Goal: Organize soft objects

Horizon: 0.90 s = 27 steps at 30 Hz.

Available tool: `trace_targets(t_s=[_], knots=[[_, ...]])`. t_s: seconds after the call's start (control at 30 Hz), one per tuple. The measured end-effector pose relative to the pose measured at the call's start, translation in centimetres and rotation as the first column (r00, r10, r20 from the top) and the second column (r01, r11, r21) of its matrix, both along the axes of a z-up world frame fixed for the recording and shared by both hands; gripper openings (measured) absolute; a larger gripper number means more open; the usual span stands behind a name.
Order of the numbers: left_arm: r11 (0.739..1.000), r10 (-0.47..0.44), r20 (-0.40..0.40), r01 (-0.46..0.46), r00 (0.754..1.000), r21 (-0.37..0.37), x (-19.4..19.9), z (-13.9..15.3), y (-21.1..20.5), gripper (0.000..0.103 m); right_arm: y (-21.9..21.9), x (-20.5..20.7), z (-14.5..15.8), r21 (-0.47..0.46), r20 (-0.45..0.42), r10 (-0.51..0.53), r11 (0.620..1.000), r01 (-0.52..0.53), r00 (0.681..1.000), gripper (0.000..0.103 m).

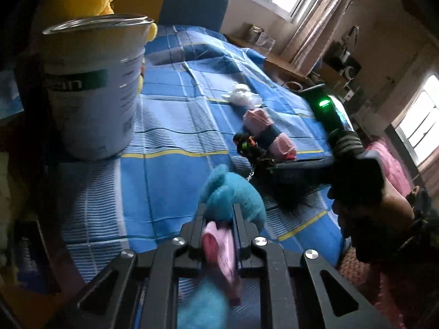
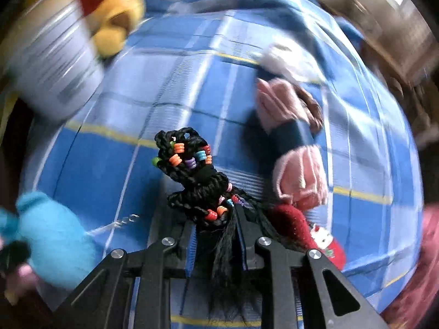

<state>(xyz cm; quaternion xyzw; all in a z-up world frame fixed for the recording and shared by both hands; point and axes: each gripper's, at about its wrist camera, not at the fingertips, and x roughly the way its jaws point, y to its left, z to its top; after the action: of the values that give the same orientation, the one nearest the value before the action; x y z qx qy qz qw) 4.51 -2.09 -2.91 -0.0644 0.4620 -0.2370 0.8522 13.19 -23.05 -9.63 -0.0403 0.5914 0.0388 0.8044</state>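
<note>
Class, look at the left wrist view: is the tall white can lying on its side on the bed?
No. The white can stands upright on the blue checked bedsheet, its open rim facing up.

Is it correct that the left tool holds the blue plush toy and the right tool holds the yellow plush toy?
Not quite. The left tool does hold the blue plush toy, but the right tool holds the black braided hair with coloured beads, as the right wrist view shows. The yellow plush toy sits by the white can.
</note>
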Motion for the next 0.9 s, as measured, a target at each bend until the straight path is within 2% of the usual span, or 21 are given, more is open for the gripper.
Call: trace_targets(t_s=[0.03, 0.1, 0.17, 0.23, 0.27, 0.4, 0.5, 0.6, 0.67, 0.7, 0.73, 0.8, 0.83, 0.9], knots=[[1.0, 0.008, -0.01, -0.008, 1.0, 0.002, 0.2, -0.3, 0.1, 0.016, -0.5, 0.1, -0.1, 0.07, 0.001, -0.033, 0.997, 0.033, 0.999, 0.022], [1.0, 0.021, -0.048, -0.022, 0.999, -0.018, 0.7, -1.0, 0.6, 0.019, -1.6, -0.2, -0.2, 0.269, 0.001, -0.062, 0.961, 0.059, 0.998, 0.022], [0.999, 0.03, -0.075, -0.032, 0.997, -0.018, 1.0, -1.5, 0.6, 0.02, -2.2, -0.2, -0.1, 0.299, 0.027, -0.089, 0.951, 0.077, 0.996, 0.022], [0.999, 0.032, -0.08, -0.033, 0.996, -0.011, 1.2, -1.7, 0.4, 0.042, -3.2, -0.1, -0.4, 0.354, 0.028, -0.108, 0.931, 0.091, 0.994, 0.022], [1.0, 0.025, -0.081, -0.025, 0.996, 0.007, 1.5, -1.9, -0.1, 0.062, -3.2, -0.5, -0.1, 0.357, 0.031, -0.116, 0.929, 0.097, 0.993, 0.022], [0.999, 0.01, -0.053, -0.007, 0.999, 0.054, 2.1, -2.3, -1.4, 0.07, -4.3, -1.2, 1.0, 0.379, 0.053, -0.131, 0.92, 0.101, 0.99, 0.022], [0.996, -0.055, -0.043, 0.058, 0.998, 0.074, 2.8, -2.4, -2.9, 0.074, -4.5, -1.4, 1.6, 0.383, 0.059, -0.127, 0.919, 0.095, 0.99, 0.022], [0.984, -0.112, -0.031, 0.115, 0.993, 0.139, 3.6, -3.0, -4.7, 0.074, -4.1, -0.8, 1.4, 0.374, 0.065, -0.115, 0.924, 0.083, 0.991, 0.022], [0.972, -0.153, -0.054, 0.161, 0.987, 0.174, 4.0, -4.1, -6.0, 0.071, -3.7, -0.8, 1.7, 0.38, 0.074, -0.107, 0.922, 0.071, 0.992, 0.022], [0.969, -0.162, -0.062, 0.171, 0.985, 0.179, 4.2, -4.5, -6.2, 0.062, -3.5, -0.8, 1.7, 0.384, 0.077, -0.1, 0.921, 0.063, 0.992, 0.022], [0.968, -0.162, -0.063, 0.171, 0.985, 0.186, 4.3, -4.9, -6.5, 0.06, -3.4, -0.8, 1.6, 0.386, 0.079, -0.094, 0.921, 0.057, 0.992, 0.022], [0.973, -0.148, -0.038, 0.152, 0.988, 0.175, 4.0, -4.8, -6.2, 0.049, -3.2, -0.8, 1.6, 0.365, 0.083, -0.089, 0.93, 0.053, 0.993, 0.022], [0.976, -0.134, -0.023, 0.136, 0.991, 0.169, 3.6, -4.6, -5.8, 0.047, -3.1, -0.8, 1.5, 0.338, 0.086, -0.091, 0.939, 0.057, 0.992, 0.022], [0.984, -0.123, -0.013, 0.124, 0.992, 0.129, 2.8, -4.0, -5.0, 0.043, -2.4, -0.7, 1.1, 0.218, 0.096, -0.083, 0.974, 0.06, 0.992, 0.022]])
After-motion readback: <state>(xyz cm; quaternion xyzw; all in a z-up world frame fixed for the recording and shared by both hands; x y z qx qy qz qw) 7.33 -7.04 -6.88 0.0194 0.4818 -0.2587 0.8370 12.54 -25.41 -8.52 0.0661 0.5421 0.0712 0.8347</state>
